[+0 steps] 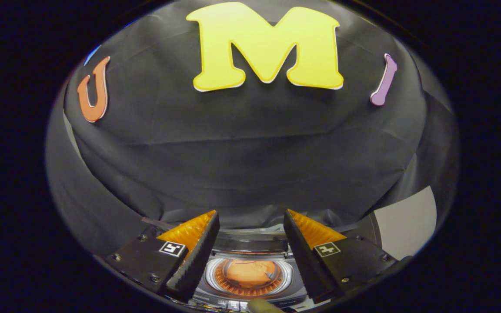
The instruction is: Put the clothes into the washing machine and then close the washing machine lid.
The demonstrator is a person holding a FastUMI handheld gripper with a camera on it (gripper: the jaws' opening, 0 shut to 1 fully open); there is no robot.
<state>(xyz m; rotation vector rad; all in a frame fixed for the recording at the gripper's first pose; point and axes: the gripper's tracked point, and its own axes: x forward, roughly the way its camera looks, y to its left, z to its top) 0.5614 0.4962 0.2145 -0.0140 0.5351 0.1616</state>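
A small top-loading washing machine (292, 265) stands below and just ahead of me, seen between my fingers. Its round drum is uncovered, and an orange garment (250, 271) lies inside the ribbed tub. The dark lid (250, 242) is raised at the back of the opening. My gripper (251, 214) hovers above the machine, open, with nothing between the fingers (198, 256).
The black cloth wall (242, 165) hangs close behind the machine and curves round both sides. A pale flat panel (407, 221) stands to the right, beyond the right finger. A small olive object (262, 306) pokes in at the machine's near edge; what it is cannot be told.
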